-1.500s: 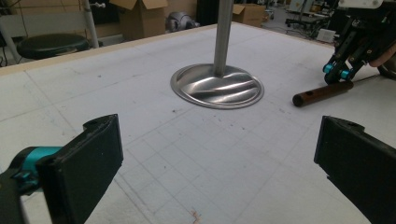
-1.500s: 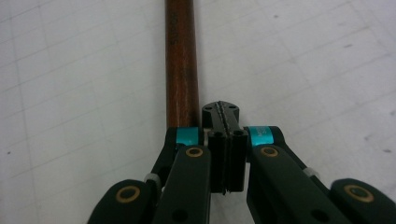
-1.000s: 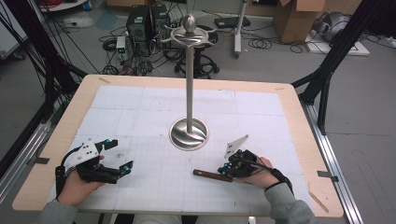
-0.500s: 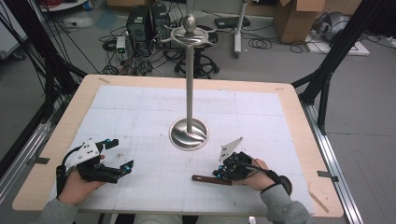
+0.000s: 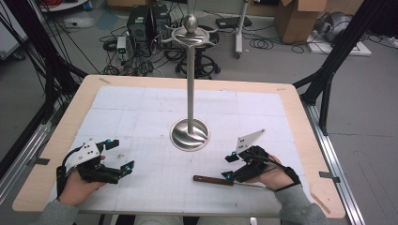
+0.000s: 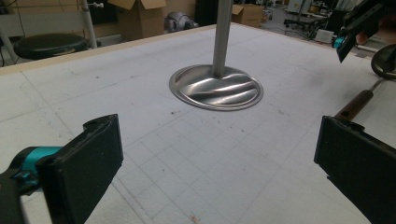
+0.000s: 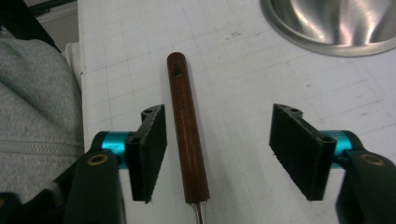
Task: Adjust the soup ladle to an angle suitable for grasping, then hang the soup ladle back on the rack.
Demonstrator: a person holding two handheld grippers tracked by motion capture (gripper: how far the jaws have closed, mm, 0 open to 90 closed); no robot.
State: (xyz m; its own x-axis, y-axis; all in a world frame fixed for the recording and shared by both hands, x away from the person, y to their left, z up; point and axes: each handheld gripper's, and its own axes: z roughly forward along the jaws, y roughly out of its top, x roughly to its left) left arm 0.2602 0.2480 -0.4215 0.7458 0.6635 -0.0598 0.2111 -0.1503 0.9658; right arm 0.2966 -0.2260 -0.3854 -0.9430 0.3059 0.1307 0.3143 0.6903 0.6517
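The right gripper (image 7: 217, 156) sits low over a wooden-handled utensil (image 7: 186, 135) that lies flat on the bench (image 5: 141, 108), its fingers (image 7: 149, 149) spread wide with the handle between them but nearer the left one and touching neither. A close from this stance would probably meet the handle off-centre: one finger could reach it first and shove or roll the round, smooth wood sideways across the sheet instead of pinching it. The thin metal shank leaving the handle's near end runs back under the gripper, and how far is hidden, so a lift may tip toward whatever head it carries. The left gripper (image 6: 219, 172) rests near the bench's front left corner, its fingers (image 6: 84, 168) likewise wide apart on nothing, well away from the utensil. The tall metal stand (image 5: 190, 84), with its shiny dished base (image 6: 215, 87), rises mid-bench just beyond the right gripper; a careless upward swing could knock it. The bench is a pale wood board covered by a white gridded sheet, lightly scuffed. Beyond it lie tangled cables, computer towers, cardboard boxes and black frame legs.
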